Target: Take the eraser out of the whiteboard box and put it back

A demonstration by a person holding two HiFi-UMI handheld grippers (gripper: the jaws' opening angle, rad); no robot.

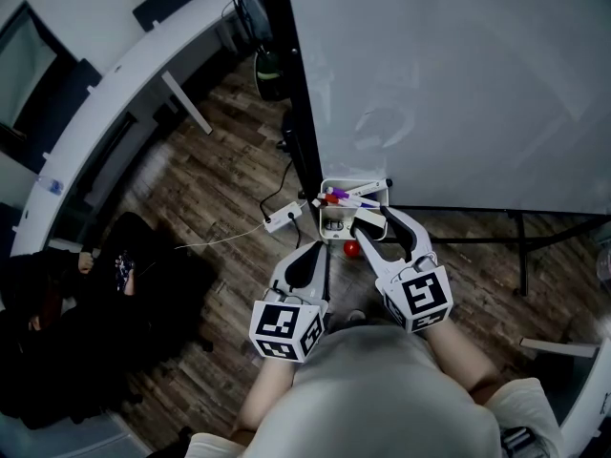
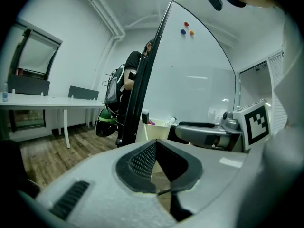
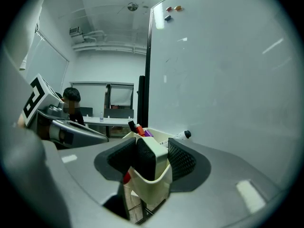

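Observation:
A cream whiteboard box [image 1: 329,225] hangs at the whiteboard's [image 1: 449,74] lower edge, with markers [image 1: 346,197] in its far part. The eraser [image 3: 151,160], white with a black felt face, stands upright in the box's near compartment [image 3: 147,186]. My right gripper [image 3: 153,156] reaches over the box rim with one pad on each side of the eraser. Its jaws stand open, close to the eraser without pressing on it. In the head view the right gripper [image 1: 377,219] is at the box. My left gripper [image 1: 320,248] hovers just left of the box, shut and empty [image 2: 156,148].
A red round thing [image 1: 351,249] lies on the wood floor under the box. A white power strip [image 1: 282,219] with its cable lies to the left. A curved white desk [image 1: 115,93] and black bags [image 1: 86,303] fill the left side. A person [image 3: 71,101] sits far behind.

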